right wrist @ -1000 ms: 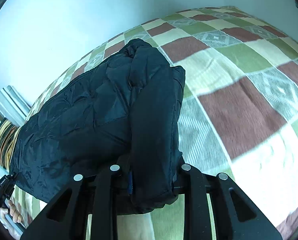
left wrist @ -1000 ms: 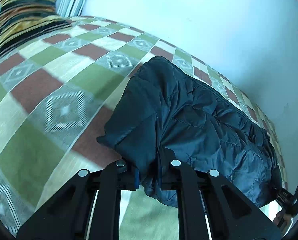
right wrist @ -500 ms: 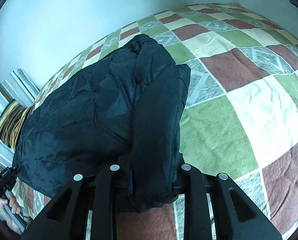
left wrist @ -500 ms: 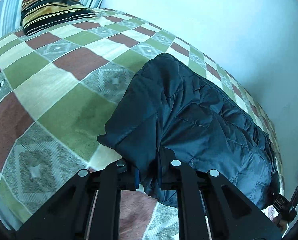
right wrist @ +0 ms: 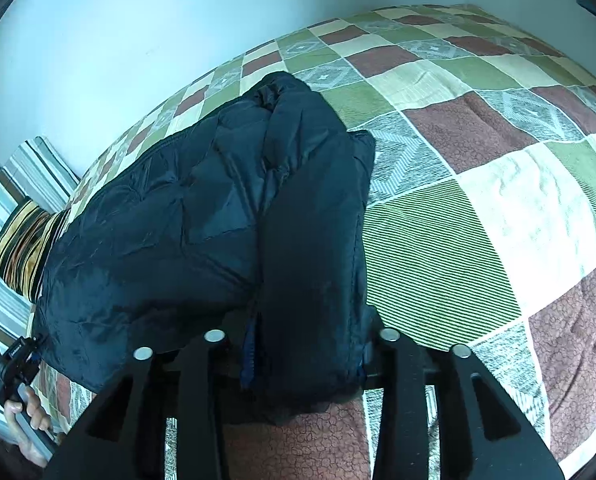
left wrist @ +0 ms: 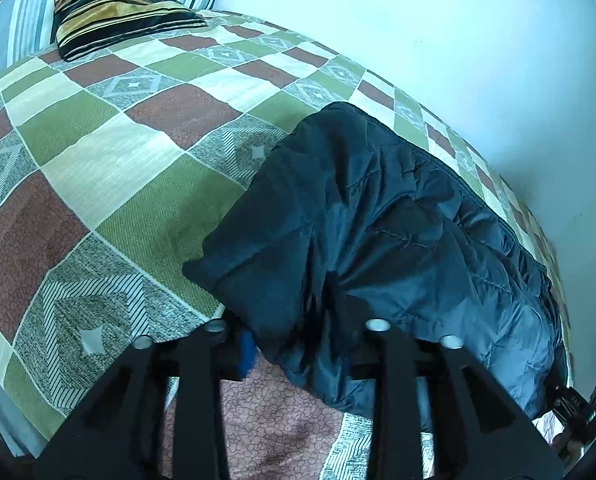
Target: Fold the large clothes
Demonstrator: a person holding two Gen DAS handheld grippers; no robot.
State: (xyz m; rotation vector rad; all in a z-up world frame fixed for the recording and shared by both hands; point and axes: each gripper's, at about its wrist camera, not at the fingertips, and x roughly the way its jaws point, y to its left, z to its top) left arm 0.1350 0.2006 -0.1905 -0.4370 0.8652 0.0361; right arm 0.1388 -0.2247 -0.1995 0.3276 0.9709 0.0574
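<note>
Left wrist: both tongs [left wrist: 298, 356] [right wrist: 304, 364] grip the quilted jacket [left wrist: 398, 240] edge.

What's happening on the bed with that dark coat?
A person is folding a dark blue quilted jacket on a bed covered by a checked green, brown and cream bedspread. They hold a two-finger gripper in each hand. The left gripper and the right gripper are each shut on an end of the near edge of the jacket, with padded fabric bunched between the fingers. A striped pillow lies at the head of the bed, beside the wall.
</note>
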